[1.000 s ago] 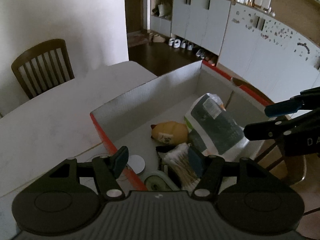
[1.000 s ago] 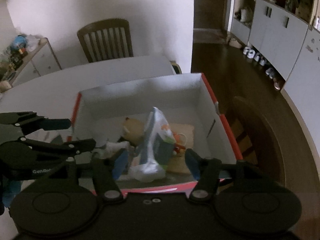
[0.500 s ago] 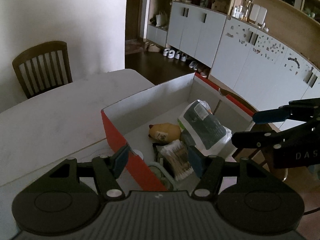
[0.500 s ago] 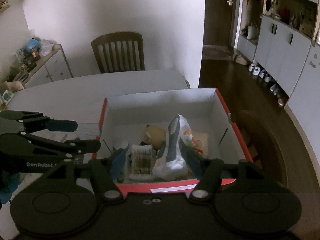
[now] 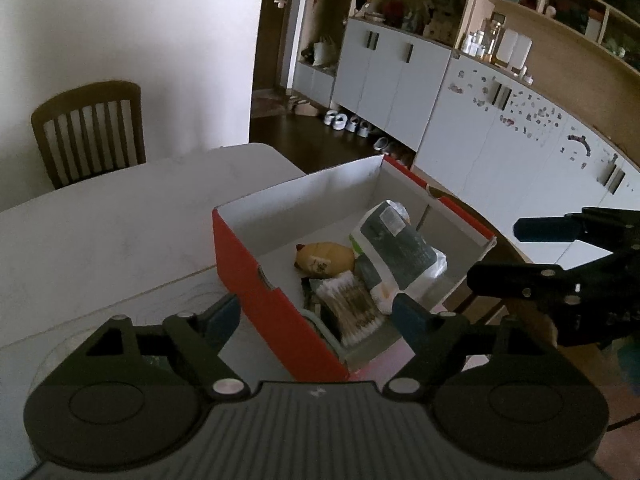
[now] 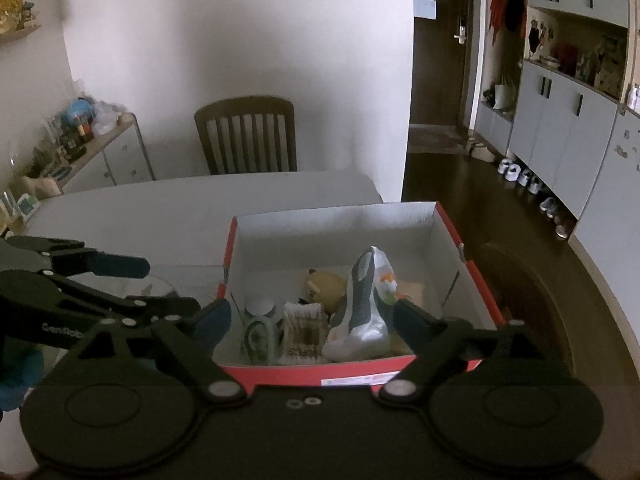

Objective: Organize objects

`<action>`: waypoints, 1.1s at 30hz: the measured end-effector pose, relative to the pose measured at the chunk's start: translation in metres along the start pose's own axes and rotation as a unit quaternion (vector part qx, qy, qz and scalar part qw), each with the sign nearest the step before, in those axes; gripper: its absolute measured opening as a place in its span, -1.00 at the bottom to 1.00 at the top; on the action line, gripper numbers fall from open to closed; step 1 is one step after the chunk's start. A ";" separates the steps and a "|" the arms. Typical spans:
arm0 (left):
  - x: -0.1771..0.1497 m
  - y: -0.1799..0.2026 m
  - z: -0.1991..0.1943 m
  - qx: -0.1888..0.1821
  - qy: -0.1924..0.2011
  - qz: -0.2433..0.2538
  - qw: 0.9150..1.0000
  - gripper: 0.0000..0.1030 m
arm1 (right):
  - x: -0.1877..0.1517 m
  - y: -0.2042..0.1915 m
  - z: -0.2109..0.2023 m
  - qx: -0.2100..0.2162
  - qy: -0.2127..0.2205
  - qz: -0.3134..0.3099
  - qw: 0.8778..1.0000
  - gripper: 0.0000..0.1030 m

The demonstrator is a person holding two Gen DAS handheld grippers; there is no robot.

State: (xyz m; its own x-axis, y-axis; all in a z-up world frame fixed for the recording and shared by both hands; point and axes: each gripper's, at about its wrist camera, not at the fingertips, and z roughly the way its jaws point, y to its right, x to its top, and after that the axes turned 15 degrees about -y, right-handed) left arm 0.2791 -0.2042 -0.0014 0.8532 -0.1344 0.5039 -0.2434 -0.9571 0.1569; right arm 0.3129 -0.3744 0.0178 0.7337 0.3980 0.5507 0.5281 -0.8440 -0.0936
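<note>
A red cardboard box (image 5: 256, 292) with a white inside stands on the white table (image 5: 120, 220); it also shows in the right wrist view (image 6: 360, 376). In it lie a yellow plush toy (image 5: 326, 258), a grey-and-white plastic bag (image 5: 400, 252), a pack of cotton swabs (image 5: 352, 304) and a white round-lidded container (image 6: 258, 308). My left gripper (image 5: 316, 316) is open and empty, above the box's near corner. My right gripper (image 6: 312, 318) is open and empty, just in front of the box's near wall.
A wooden chair (image 6: 246, 136) stands at the table's far side and another (image 6: 532, 300) at its right end. White cupboards (image 5: 392, 88) with shoes on the floor line the right wall. A low cabinet (image 6: 108, 156) with clutter stands at the far left.
Both grippers have pulled up and back from the box, which now looks smaller and farther. Both stay open and empty. The things in the box have not moved.
</note>
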 end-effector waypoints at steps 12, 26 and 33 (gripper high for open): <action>-0.010 0.009 -0.004 -0.002 0.005 0.010 1.000 0.99 | -0.012 0.001 -0.003 0.005 0.016 0.021 1.000 0.99; -0.017 0.014 -0.005 0.004 0.021 0.005 1.000 0.99 | -0.026 0.008 -0.007 -0.004 0.016 0.032 0.999 0.99; -0.018 0.021 0.003 0.020 0.007 0.010 1.000 0.99 | -0.033 0.011 -0.007 -0.007 0.010 0.042 0.999 0.99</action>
State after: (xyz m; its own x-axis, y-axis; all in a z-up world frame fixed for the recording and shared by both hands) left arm 0.2597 -0.2221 -0.0096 0.8417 -0.1501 0.5187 -0.2416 -0.9637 0.1132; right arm 0.2918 -0.3993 0.0044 0.7668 0.3182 0.5575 0.4584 -0.8794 -0.1286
